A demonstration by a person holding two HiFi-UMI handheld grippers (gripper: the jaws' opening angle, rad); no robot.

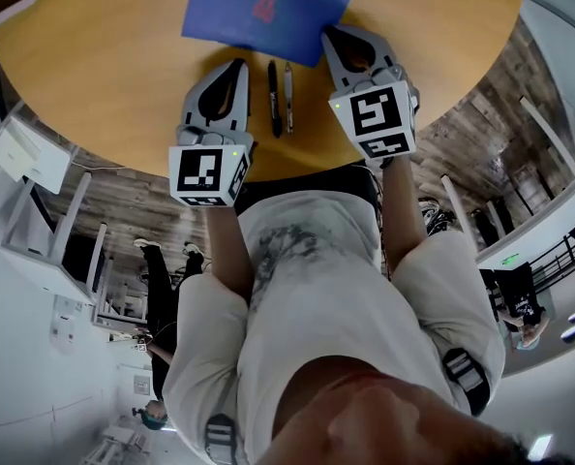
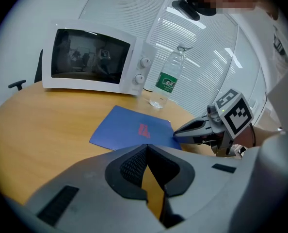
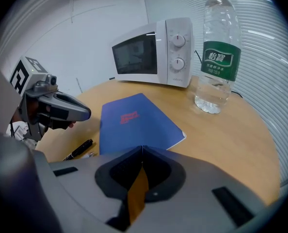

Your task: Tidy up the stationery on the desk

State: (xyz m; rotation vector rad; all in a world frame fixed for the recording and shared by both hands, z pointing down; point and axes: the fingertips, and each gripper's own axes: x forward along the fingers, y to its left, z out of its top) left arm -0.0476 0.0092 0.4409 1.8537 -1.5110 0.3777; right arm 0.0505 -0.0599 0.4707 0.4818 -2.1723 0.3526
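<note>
Blue booklet [image 1: 264, 8] lies just ahead of both tools, its far edge cut off in the head view. A black pen [image 1: 274, 98] and a grey pen [image 1: 288, 95] lie side by side between the left tool [image 1: 233, 66] and the right tool [image 1: 334, 35], near the wooden surface's [image 1: 94, 76] edge. Both tools are closed and empty. Bare wood lies to the left.

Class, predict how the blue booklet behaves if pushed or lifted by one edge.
The booklet looks thin and lies flat, so it would probably sag when lifted by an edge. On the smooth desk it would likely slide, not tip. Its edges hug the surface, so getting under it may be awkward.
</note>
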